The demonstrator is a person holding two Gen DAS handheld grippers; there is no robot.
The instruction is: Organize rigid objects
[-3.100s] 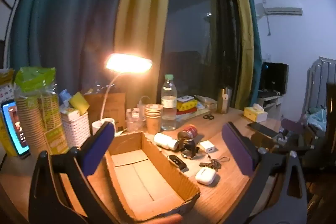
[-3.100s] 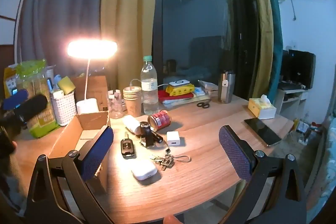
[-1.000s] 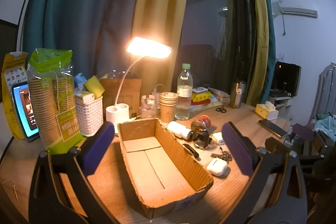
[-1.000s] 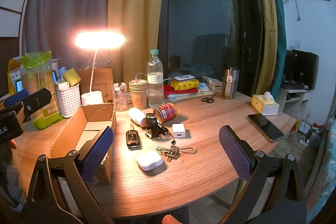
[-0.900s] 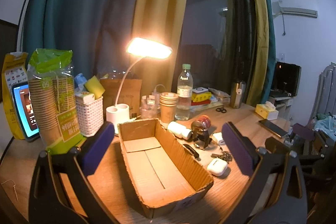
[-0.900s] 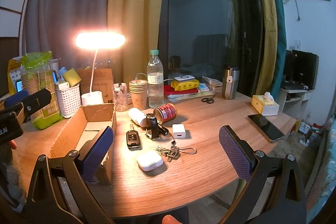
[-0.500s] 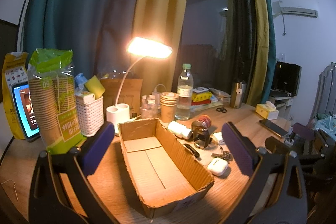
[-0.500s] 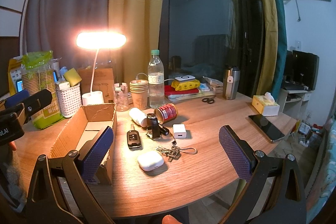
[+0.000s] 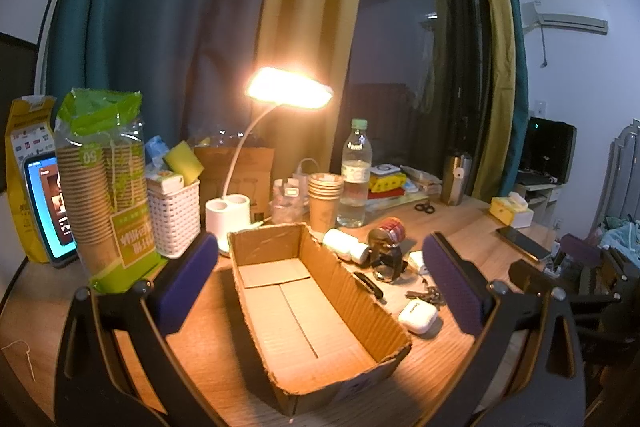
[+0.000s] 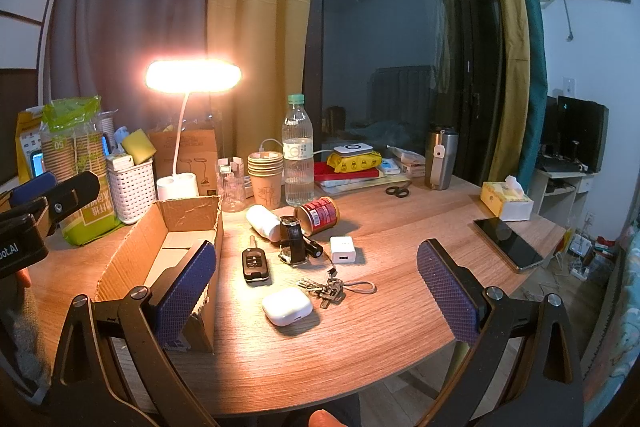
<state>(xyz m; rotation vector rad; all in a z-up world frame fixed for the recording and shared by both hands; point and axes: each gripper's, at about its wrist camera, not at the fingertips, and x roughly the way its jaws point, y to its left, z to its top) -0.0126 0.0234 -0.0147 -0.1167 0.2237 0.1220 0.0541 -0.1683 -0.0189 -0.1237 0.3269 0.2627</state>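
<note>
Cardboard box point(image 9: 304, 311) sits empty; both my claws point(image 9: 316, 281) point(image 10: 316, 285) hang spread. Earbud case point(image 10: 287, 305) at six o'clock of the keys point(image 10: 326, 291) may skid away.

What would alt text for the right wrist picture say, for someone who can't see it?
An open right claw hangs over a lamp-lit wooden desk where a white earbud case, keys, car key fob, white charger and tipped red can lie beside an empty cardboard box. Cups and a water bottle stand behind.
</note>
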